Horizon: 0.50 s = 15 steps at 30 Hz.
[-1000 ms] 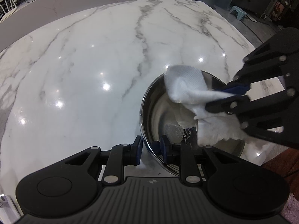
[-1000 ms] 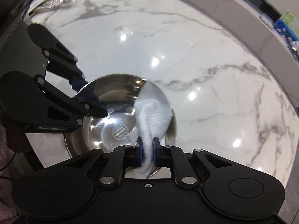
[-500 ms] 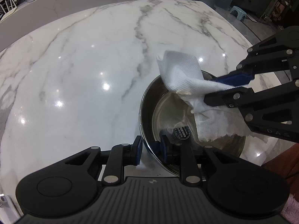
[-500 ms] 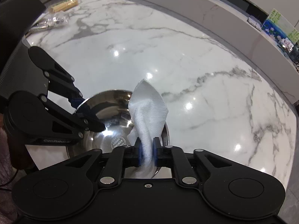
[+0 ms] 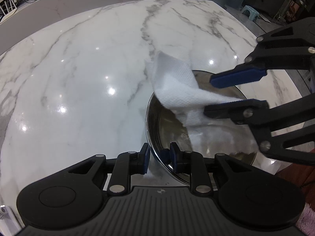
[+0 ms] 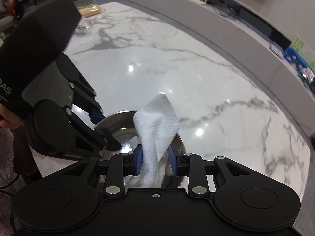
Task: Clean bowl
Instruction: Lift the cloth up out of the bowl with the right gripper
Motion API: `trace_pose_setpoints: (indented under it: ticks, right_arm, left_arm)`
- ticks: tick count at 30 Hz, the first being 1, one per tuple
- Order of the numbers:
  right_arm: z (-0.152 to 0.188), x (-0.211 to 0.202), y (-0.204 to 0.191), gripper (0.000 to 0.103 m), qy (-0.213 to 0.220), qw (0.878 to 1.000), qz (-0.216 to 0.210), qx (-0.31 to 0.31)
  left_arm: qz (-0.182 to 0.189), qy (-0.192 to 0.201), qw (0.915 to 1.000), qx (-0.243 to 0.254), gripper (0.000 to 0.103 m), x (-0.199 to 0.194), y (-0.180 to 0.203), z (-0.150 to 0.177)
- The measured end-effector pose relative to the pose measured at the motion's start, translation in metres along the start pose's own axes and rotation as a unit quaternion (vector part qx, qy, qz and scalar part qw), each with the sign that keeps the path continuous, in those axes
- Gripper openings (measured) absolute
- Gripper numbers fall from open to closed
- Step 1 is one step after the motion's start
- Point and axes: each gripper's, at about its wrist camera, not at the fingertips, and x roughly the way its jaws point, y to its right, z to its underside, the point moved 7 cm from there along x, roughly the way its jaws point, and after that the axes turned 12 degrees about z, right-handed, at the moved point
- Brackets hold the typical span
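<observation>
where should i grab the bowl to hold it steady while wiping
Take the bowl by its thin near rim, coming from above with one finger inside and one outside. Its body looks too wide for the jaws to span, and the towel covers the far side. The left gripper straddles the rim just there.

a white marble table (image 5: 82,82) under glossy ceiling lights.
a small blue stool (image 5: 250,11) stands on the floor beyond its far edge.

Black claws (image 5: 158,158); blue pads (image 6: 138,162); silver screws
</observation>
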Motion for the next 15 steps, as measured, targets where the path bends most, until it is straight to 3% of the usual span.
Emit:
trace_pose_setpoints:
  ticks: [2, 8, 15]
  right_arm:
    - [0.0, 0.006, -0.002, 0.006, -0.008, 1.0, 0.0, -0.001]
    - [0.007, 0.02, -0.009, 0.005, -0.057, 0.998, -0.017, -0.005]
    - [0.013, 0.016, -0.01, 0.005, -0.093, 0.988, -0.112, 0.055]
  left_arm:
    - [0.001, 0.0, 1.0, -0.001, 0.021, 0.0, 0.0, 0.0]
    - [0.002, 0.011, 0.9999, 0.002, 0.016, 0.001, -0.001, -0.003]
    - [-0.013, 0.024, 0.9996, 0.0, 0.014, 0.002, -0.002, -0.01]
